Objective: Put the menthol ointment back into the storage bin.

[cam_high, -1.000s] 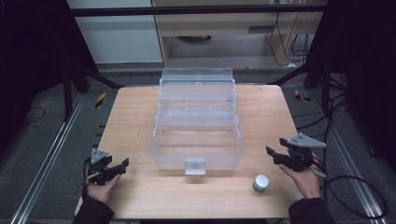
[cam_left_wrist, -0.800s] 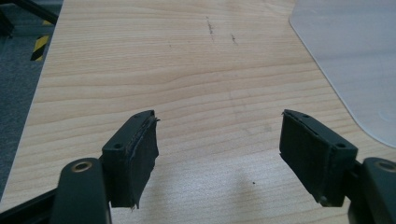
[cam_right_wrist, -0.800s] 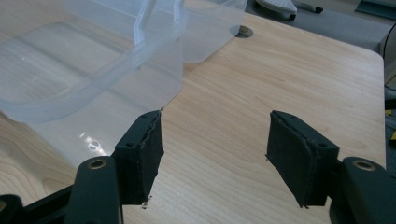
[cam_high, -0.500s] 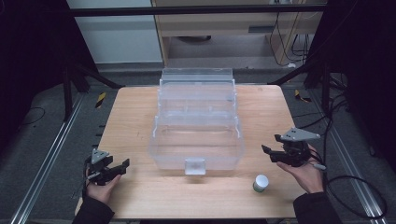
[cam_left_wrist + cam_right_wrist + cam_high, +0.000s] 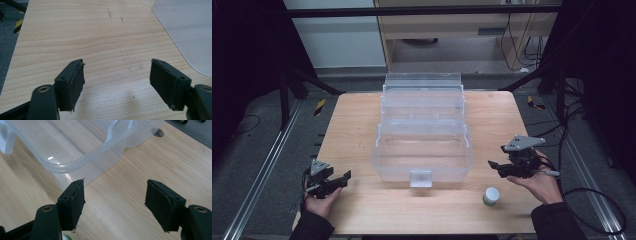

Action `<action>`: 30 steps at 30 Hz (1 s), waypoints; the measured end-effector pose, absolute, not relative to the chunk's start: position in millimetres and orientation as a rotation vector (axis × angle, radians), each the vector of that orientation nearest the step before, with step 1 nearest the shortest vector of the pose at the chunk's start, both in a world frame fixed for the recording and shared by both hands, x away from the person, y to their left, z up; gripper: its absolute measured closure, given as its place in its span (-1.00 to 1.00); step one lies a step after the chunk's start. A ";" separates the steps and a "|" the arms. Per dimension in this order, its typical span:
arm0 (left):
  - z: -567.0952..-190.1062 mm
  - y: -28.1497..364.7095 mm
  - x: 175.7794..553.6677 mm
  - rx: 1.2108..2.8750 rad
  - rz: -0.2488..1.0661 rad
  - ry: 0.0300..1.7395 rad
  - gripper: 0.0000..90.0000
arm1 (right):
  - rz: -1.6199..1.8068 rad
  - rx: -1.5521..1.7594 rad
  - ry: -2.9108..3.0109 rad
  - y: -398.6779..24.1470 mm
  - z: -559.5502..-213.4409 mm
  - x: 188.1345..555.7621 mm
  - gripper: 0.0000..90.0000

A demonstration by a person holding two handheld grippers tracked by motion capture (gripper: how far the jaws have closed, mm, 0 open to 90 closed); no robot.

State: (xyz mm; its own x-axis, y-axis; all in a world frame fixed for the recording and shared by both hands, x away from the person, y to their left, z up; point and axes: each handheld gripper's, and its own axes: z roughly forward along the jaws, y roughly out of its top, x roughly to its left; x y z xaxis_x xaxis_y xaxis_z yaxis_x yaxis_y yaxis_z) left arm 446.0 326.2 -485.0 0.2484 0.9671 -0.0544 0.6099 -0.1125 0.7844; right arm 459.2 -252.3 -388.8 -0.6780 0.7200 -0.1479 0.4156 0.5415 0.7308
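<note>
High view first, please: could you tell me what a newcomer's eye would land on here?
The clear plastic box, open and stepped back in tiers, stands mid-table. On either side of it a hand holds an open gripper, the left gripper near the front left corner, the right gripper raised by the box's right end. A small white-capped jar stands at front right.

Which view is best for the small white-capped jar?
High view: the whole jar stands on the table just in front of the right gripper, near the clear bin. The right gripper view catches a white-green sliver at its bottom edge, probably the jar.
</note>
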 end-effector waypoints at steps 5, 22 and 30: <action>-485.5 325.9 446.2 1.815 0.634 1.446 -0.40 | 0.910 0.883 2.402 -248.7 -386.3 459.4 -0.31; -485.8 325.3 446.5 1.823 0.631 1.443 -0.40 | 0.781 0.702 2.617 -233.3 -385.4 455.7 -0.35; -486.1 325.0 446.7 1.830 0.634 1.442 -0.40 | 0.712 0.619 2.732 -227.6 -390.2 452.7 -0.36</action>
